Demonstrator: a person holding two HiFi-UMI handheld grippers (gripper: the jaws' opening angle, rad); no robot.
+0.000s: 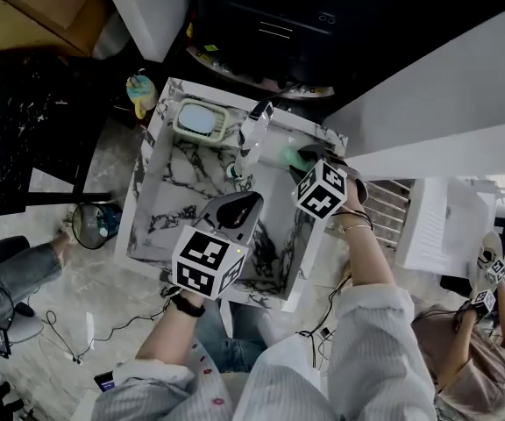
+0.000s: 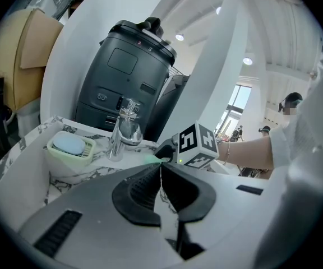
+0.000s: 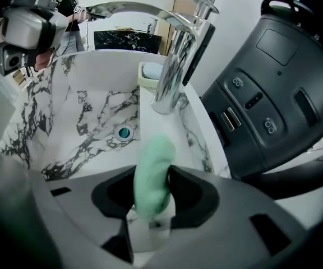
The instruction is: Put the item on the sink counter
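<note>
At the back right corner of the marble-patterned sink [image 1: 147, 191], the right gripper [image 3: 152, 177] points steeply down. Its jaws are clamped on the green item [image 3: 156, 153], with a pad pressing on each side. The green item stands between the jaws above the counter ledge, just right of the chrome faucet [image 3: 178, 66]. Contact between item and ledge cannot be determined. The drain [image 3: 123, 132] lies in the basin below and to the left.

The left gripper [image 2: 160, 170] hangs over the basin near its front edge. Its jaws are fully together with nothing between them.

A pale green soap dish [image 2: 70, 147] holding a blue soap sits on the ledge left of the faucet. A black appliance [image 2: 125, 77] stands behind the sink.
</note>
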